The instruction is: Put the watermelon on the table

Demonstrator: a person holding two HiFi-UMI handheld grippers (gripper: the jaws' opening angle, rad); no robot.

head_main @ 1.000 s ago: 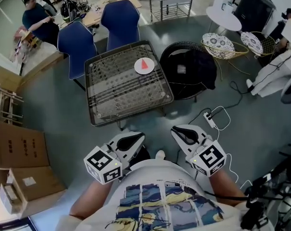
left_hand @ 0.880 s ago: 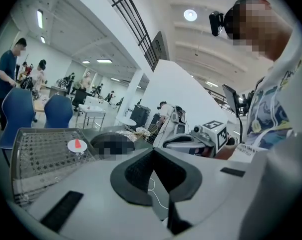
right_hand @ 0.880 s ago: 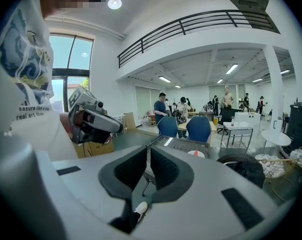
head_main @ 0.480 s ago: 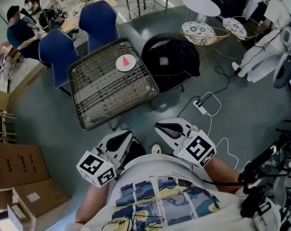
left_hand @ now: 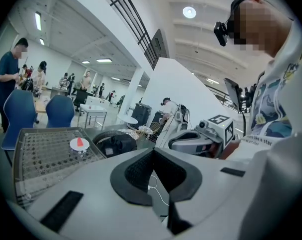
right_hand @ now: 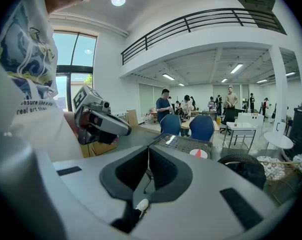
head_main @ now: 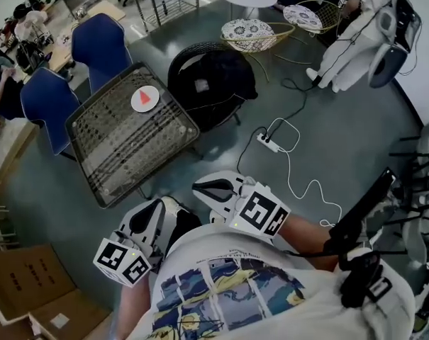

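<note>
While both claws are pressed shut and empty, left claw [head_main: 145,217] just beside right claw [head_main: 213,187] close to the person's shirt, the watermelon slice [head_main: 146,98] sits on a white plate [head_main: 135,105] on the mesh table [head_main: 115,147], well ahead of both claws.

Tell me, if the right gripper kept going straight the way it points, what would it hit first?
Most likely the mesh table, which lies just beyond the shut fingers of the right gripper. Depth is unclear; pointing slightly down, it might reach the floor first.
</note>
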